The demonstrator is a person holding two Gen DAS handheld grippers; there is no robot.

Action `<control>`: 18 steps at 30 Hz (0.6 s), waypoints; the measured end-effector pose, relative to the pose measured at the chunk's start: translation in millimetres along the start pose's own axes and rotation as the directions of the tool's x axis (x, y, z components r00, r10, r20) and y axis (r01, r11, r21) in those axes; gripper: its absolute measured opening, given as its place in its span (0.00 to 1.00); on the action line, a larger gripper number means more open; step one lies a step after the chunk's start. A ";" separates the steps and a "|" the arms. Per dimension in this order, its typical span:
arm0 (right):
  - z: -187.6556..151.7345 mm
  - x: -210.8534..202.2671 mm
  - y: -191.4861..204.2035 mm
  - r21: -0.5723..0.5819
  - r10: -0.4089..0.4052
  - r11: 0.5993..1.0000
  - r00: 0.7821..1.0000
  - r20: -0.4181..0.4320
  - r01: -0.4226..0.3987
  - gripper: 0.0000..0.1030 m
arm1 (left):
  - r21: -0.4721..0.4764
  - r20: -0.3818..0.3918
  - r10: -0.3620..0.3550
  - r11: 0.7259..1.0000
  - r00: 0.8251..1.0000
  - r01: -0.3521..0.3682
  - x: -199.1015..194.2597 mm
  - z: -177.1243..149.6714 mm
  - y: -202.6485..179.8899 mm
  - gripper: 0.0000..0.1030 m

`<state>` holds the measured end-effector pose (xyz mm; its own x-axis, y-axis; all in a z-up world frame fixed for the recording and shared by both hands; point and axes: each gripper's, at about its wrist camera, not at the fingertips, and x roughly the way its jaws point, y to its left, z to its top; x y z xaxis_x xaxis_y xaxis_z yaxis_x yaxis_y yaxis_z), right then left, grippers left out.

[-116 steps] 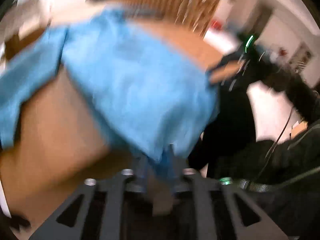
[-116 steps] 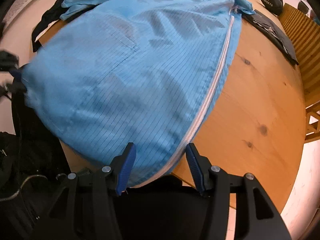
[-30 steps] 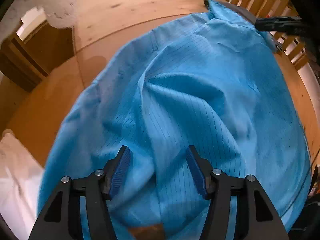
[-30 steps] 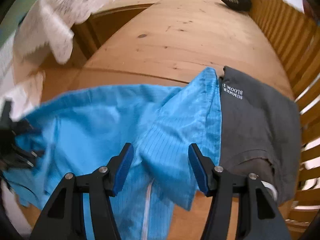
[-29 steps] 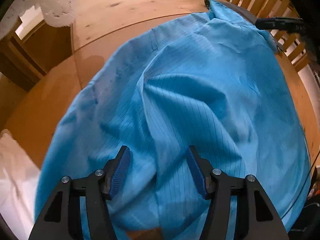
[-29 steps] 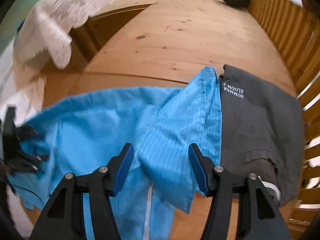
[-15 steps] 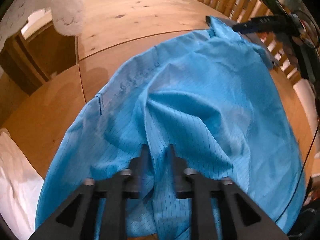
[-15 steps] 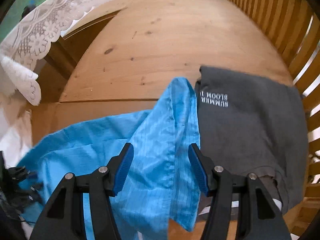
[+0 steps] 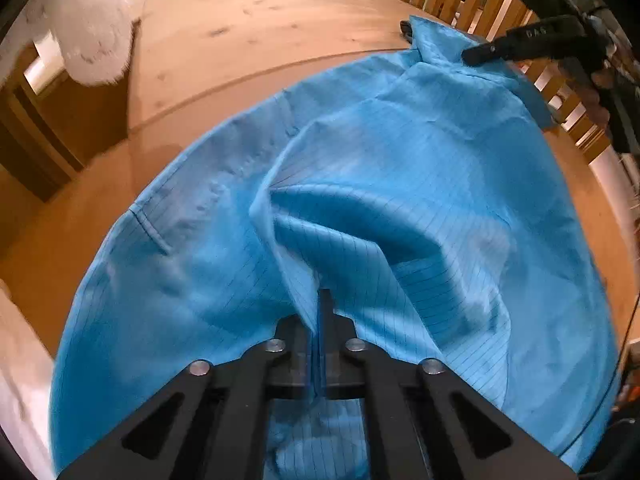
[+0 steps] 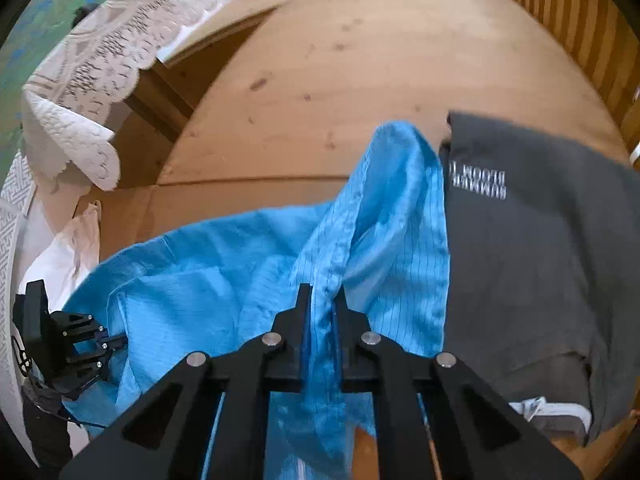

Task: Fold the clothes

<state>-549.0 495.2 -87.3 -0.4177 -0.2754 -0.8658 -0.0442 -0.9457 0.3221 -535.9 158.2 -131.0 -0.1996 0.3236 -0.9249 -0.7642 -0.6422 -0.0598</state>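
A: Where's the blue jacket (image 9: 400, 184) sitting?

B: Spread over the wooden table (image 9: 248, 40). Left tool (image 9: 318, 312) is pinching a fold at 6 o'clock, jaws just closed; right tool (image 10: 322, 304) is clamping its hem, just closed too, grey shirt (image 10: 540, 240) at 3 o'clock.

The left gripper (image 9: 318, 312), at the lower centre of its own frame, points steeply downward, its jaws just closed and pinching a fold of the blue garment (image 9: 400, 184). The right gripper (image 10: 322, 300), likewise low-centre and angled down, has just clamped its 2 fingers on a seamed edge of that cloth.
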 end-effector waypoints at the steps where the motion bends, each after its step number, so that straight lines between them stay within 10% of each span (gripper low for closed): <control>1: 1.1 -5.6 1.2 -0.005 0.006 1.000 1.000 0.022 -0.006 0.06 | 0.008 0.012 0.010 1.000 1.000 -0.010 -3.6 -0.8 -0.9 0.01; 10: 33.2 -58.1 2.3 0.008 -0.013 1.000 0.978 0.208 0.011 0.04 | 0.026 0.103 0.134 0.990 0.986 -0.138 -45.4 6.5 2.0 0.00; 18: 65.3 7.3 3.9 -0.019 -0.150 0.988 0.972 0.183 0.156 0.04 | 0.011 0.030 0.286 0.958 0.958 -0.287 -9.7 34.5 36.6 0.00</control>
<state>-611.5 500.8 -67.4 -0.5656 -0.0944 -0.8193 -0.0915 -0.9801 0.1761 -583.2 155.6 -111.3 -0.4281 0.1466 -0.8917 -0.6817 -0.7002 0.2122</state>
